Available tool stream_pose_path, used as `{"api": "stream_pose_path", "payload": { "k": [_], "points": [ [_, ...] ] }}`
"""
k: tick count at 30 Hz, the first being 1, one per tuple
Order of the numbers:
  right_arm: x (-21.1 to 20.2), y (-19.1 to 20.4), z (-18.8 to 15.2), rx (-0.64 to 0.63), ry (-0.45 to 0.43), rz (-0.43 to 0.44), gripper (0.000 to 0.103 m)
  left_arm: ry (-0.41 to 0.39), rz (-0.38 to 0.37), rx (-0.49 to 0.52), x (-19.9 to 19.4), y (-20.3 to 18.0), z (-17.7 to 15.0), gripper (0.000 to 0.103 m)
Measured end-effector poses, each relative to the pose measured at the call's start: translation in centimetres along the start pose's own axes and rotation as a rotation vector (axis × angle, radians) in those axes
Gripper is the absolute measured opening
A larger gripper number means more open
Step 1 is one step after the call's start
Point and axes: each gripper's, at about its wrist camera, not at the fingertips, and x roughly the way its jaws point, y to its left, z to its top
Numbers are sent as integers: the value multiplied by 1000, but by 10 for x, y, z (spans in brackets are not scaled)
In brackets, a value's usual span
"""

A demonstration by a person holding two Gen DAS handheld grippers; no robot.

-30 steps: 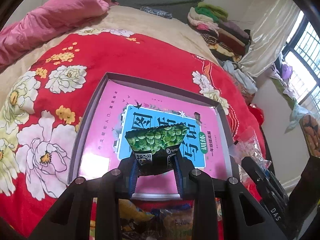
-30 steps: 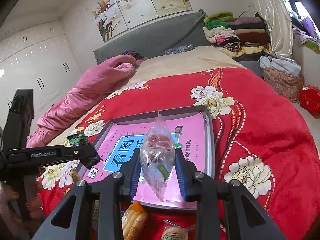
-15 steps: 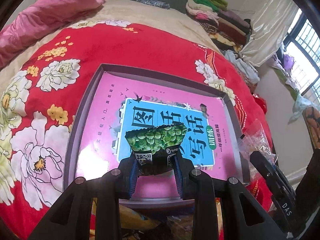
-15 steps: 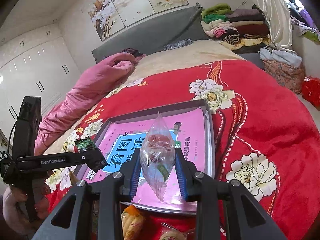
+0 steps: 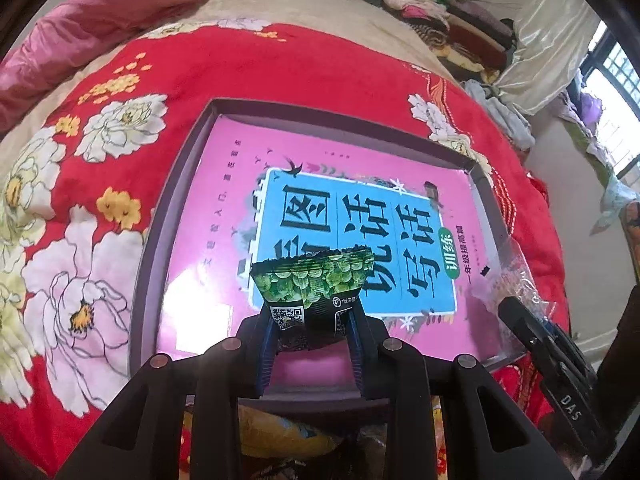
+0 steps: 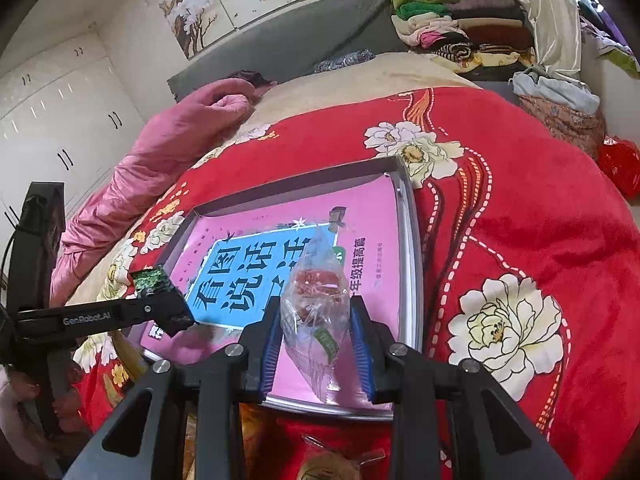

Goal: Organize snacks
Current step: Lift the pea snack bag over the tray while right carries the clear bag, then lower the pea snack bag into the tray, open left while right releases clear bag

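Both pairs of jaws are closed on snacks. The left gripper pinches a green pea packet by its dark lower end, and the right gripper clamps a clear plastic snack bag with red pieces inside, standing upright between the blue pads.

Compared with a second ago, both grippers have sunk toward the grey tray. It fills more of each view now, and the left gripper's tilt is steeper, so less of the headboard shows. Neither grip has changed. Each packet hangs above the pink book that lies inside the tray; whether either touches it cannot be told.

The tray sits on a red quilt printed with large white flowers, spread over a bed. A pink duvet is bunched toward the head end, beside a grey headboard. Folded clothes are stacked at the far right, white wardrobes stand at the left, and more wrapped snacks lie just in front of the tray's near edge.
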Motion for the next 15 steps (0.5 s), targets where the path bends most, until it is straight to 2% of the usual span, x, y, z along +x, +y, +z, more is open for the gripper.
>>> {"api": "stream_pose_path", "payload": {
  "k": [15],
  "points": [
    [6,-4,-5,12,15,-29,34,61,-14,-5,4,-2,-7,32]
  ]
}}
